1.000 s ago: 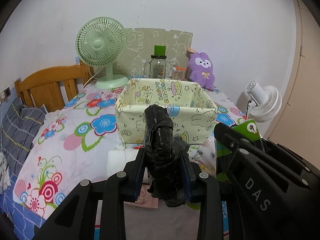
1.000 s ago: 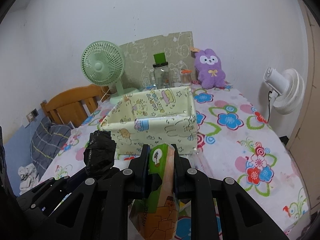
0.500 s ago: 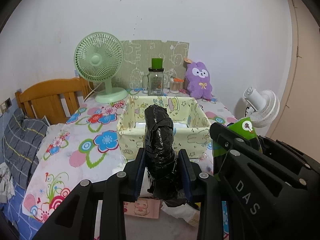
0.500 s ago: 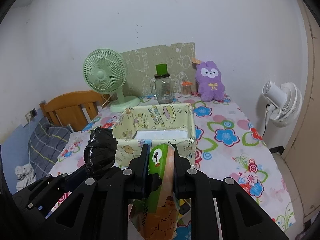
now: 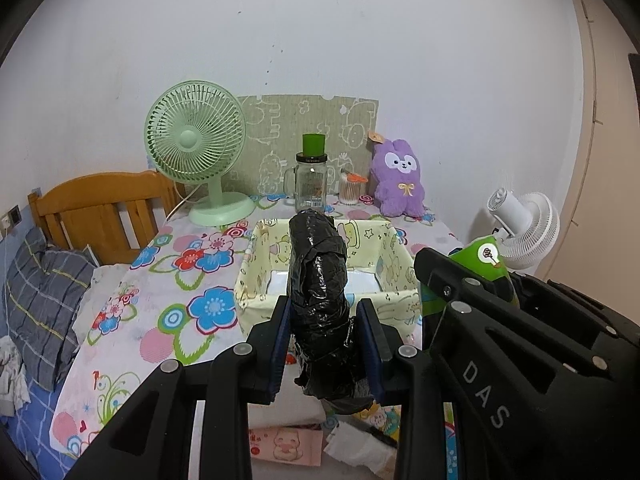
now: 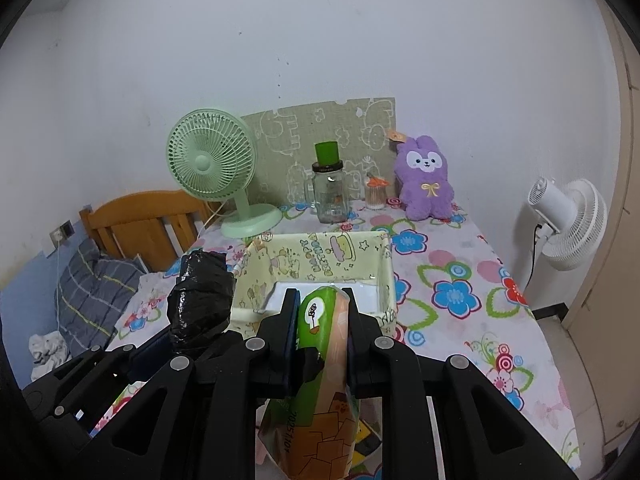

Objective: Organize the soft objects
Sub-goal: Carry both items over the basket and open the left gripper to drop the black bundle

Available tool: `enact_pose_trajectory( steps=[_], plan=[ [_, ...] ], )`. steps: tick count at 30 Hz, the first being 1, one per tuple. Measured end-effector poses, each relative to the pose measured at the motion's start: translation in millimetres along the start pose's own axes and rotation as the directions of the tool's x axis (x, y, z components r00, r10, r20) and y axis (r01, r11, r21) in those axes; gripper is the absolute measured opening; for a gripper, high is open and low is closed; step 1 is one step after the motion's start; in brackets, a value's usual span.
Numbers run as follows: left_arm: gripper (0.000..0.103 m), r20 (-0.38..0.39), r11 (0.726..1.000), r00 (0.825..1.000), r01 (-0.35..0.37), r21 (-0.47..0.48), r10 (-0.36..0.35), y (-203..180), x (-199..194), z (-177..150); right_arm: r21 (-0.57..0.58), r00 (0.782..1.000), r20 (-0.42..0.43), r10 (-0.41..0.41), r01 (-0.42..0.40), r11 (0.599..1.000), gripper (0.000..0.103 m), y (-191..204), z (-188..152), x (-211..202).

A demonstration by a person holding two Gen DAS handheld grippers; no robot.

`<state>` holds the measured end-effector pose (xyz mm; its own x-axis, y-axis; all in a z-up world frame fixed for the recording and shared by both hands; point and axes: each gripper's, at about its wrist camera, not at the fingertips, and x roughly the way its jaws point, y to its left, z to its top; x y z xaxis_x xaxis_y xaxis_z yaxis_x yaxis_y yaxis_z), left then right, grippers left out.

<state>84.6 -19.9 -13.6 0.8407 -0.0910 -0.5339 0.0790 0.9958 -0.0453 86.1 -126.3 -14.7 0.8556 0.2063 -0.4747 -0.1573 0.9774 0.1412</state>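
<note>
Both grippers have risen since the earlier frames: the box (image 5: 326, 276) now sits lower in each view, and its inside, hidden a moment ago behind the near wall, shows a pale floor. The left gripper (image 5: 325, 344) is clamped on a black bundle (image 5: 318, 280), which stands roughly upright between the pads, its long axis running up the middle of the frame. The right gripper (image 6: 319, 340) is clamped on a green pack (image 6: 318, 364), also held on end, with its orange lower half hanging below the jaws. In both views the box lies straight ahead and below the held things, open side up; from the right wrist the box (image 6: 320, 252) sits centre frame with the bundle (image 6: 200, 300) to the left of it. Neither gripper looks clearly nearer to it. The box appears empty apart from a white sheet or liner on its floor. It stands on the flowered tabletop (image 6: 452, 292). Below the left gripper, at the bottom of the frame, a pink pack (image 5: 286, 446) and white tissue (image 5: 360, 448) lie on the near edge. The next move probably carries each item forward over the rim and down.
</note>
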Motion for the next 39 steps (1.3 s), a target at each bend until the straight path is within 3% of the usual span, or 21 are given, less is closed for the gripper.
enact_pose_trajectory(
  steps=[39],
  plan=[
    [0.033,-0.042,1.0,0.999,0.001,-0.009,-0.002,15.8,94.2,51.7,0.013,0.998,-0.063,0.015,-0.015,1.0,0.022,-10.0,54.7,109.1]
  ],
)
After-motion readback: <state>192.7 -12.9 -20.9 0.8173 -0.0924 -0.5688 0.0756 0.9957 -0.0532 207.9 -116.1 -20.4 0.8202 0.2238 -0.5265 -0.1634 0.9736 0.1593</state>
